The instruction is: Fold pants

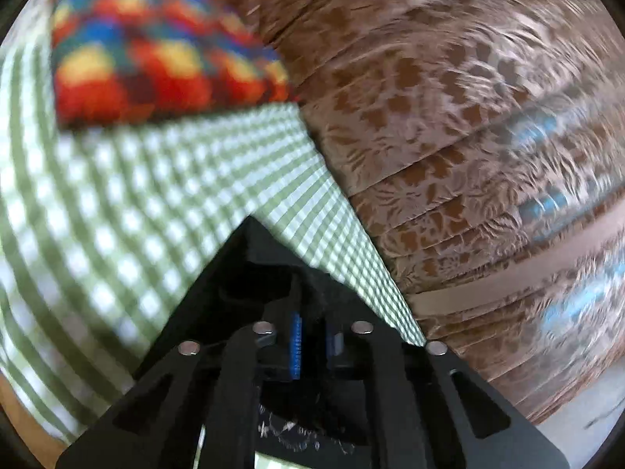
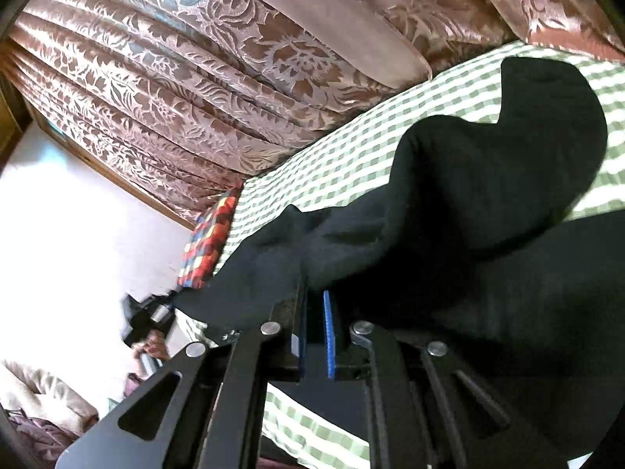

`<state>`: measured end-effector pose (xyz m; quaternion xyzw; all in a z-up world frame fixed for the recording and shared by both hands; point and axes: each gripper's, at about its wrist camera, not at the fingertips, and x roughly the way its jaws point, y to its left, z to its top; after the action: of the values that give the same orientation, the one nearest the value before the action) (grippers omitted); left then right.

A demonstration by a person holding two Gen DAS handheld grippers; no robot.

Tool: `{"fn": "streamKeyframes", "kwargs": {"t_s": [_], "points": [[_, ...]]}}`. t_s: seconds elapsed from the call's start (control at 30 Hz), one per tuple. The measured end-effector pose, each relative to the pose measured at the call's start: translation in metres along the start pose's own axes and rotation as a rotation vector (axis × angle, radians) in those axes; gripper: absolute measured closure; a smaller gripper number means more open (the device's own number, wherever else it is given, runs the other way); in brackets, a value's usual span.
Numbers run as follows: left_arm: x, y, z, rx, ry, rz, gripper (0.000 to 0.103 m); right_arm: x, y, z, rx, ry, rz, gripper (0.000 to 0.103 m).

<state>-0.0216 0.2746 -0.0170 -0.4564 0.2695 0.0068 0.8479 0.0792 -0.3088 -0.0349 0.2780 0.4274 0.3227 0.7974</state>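
The black pants [image 2: 468, 195] lie in a bulging heap across the green-and-white checked bed sheet [image 2: 351, 148]. My right gripper [image 2: 312, 312] is shut on a lifted edge of them, and the cloth hangs from its blue pads [image 2: 329, 336]. In the left wrist view a black peak of the pants [image 1: 258, 258] rises out of my left gripper [image 1: 314, 336], which is shut on the cloth. The left gripper [image 2: 144, 316] also shows blurred at the left of the right wrist view, at the far end of the stretched pants edge, with a hand [image 2: 152, 346] below it.
A many-coloured patchwork cushion [image 1: 156, 58] [image 2: 211, 242] sits at the sheet's [image 1: 117, 195] end. Brown floral curtains [image 1: 429, 117] [image 2: 195, 97] hang along the bed's far side. A white wall [image 2: 78, 215] stands beyond the cushion.
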Motion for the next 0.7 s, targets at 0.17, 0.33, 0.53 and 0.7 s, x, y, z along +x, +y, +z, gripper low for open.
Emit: {"fn": "streamKeyframes", "kwargs": {"t_s": [0.17,0.33,0.53,0.7], "points": [[0.011,-0.03,0.016,0.154,0.001,0.051,0.098,0.027,-0.016,-0.005,0.038,0.096,-0.056,0.097],[0.031,-0.058,0.052,0.198,-0.04,0.056,0.098,0.034,0.001,0.019,0.016,0.04,-0.052,0.098],[0.002,-0.029,0.027,0.256,-0.047,0.05,0.098,-0.003,0.027,0.002,-0.123,0.032,-0.009,0.098],[-0.002,0.056,-0.024,0.138,0.084,0.169,0.098,0.031,-0.004,-0.058,-0.089,0.237,-0.126,0.098]]}}
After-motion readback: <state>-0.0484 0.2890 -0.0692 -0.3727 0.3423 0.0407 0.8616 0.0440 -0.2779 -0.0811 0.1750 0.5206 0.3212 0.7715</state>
